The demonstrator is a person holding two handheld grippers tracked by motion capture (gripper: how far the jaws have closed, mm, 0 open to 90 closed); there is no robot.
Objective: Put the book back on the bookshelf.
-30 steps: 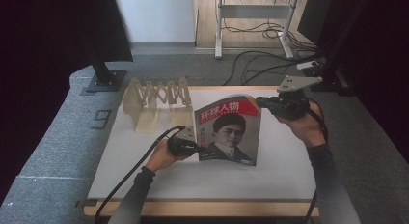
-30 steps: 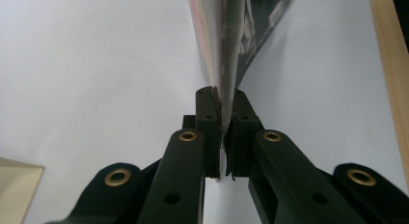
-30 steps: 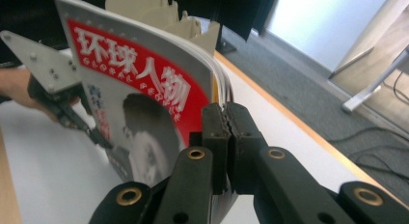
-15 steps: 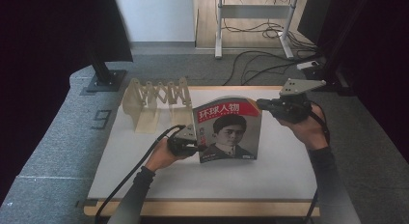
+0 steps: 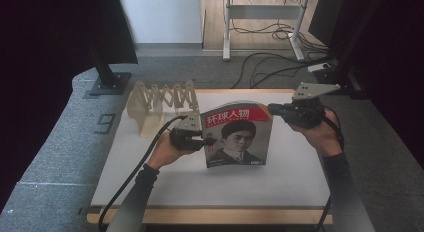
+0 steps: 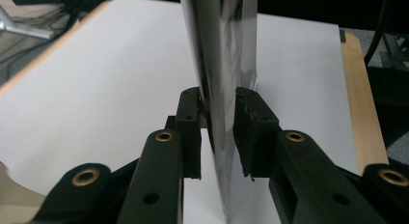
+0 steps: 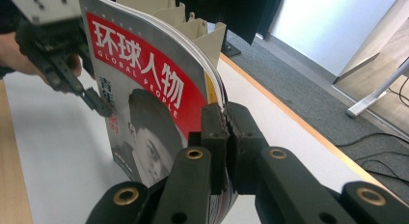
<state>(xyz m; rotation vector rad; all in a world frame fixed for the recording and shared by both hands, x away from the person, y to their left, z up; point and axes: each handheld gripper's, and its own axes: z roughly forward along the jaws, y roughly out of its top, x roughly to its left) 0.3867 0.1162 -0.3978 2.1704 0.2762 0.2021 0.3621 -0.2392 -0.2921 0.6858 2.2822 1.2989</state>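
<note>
**Magazine standing upright between two grippers**

A magazine point(image 5: 238, 134) is standing on its lower edge near the middle of the white counter point(image 5: 150, 167), its red-topped cover with a portrait facing the person. The left gripper point(image 5: 206, 140) is meeting the magazine's left edge about halfway up, and its fingers point(image 6: 190, 118) are sitting narrow on either side of the pages; in the left gripper view one finger is pressing against the paper while the other is standing just beside it, so the magazine is being held there. The right gripper point(image 5: 272, 109) is reaching in at the upper right corner of the magazine. In the right gripper view its fingers point(image 7: 214, 132) are sitting nearly together, pinching the edge of the pages just under the cover's red band. The cover is bowing slightly outward near the top.

A pale folding rack point(image 5: 160, 102) is standing near the back left of the counter, behind the left gripper and apart from the magazine. Each hand is gripping its tool from behind, with the forearms coming in from the near edge of the counter.
</note>
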